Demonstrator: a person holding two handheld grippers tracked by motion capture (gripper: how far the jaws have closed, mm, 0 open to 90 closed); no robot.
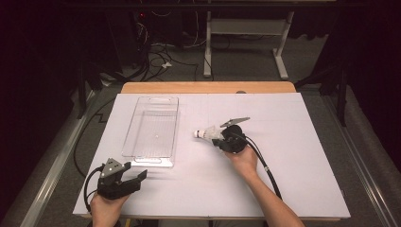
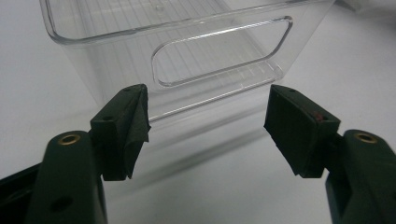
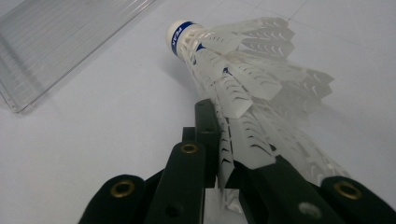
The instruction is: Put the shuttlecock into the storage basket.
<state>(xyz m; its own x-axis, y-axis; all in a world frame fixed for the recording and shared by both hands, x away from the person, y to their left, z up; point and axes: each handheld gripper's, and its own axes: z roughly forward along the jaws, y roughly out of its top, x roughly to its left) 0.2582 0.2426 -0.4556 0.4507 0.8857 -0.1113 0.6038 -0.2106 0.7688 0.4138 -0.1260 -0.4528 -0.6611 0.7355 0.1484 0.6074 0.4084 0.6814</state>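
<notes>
Pointing cork-first leftward, shuttlecock (image 1: 207, 133) lengthwise

My high view: clear plastic rectangular bin (image 1: 152, 127) too glassy for me to trace far rim. White feathered shuttlecock with blue-banded cork tip (image 1: 206, 134) too small there; band lettering unreadable. Part of skirt hidden under right gripper (image 1: 218, 138).

My left gripper view: bin (image 2: 187, 60) cut off by top edge, far end unseen; left gripper (image 2: 208, 128) body cut by bottom edge.

My right gripper view: shuttlecock (image 3: 233, 79) skirt base hidden between pads; far feathers blurred; bin (image 3: 60, 42) cut by left and top edges.
</notes>
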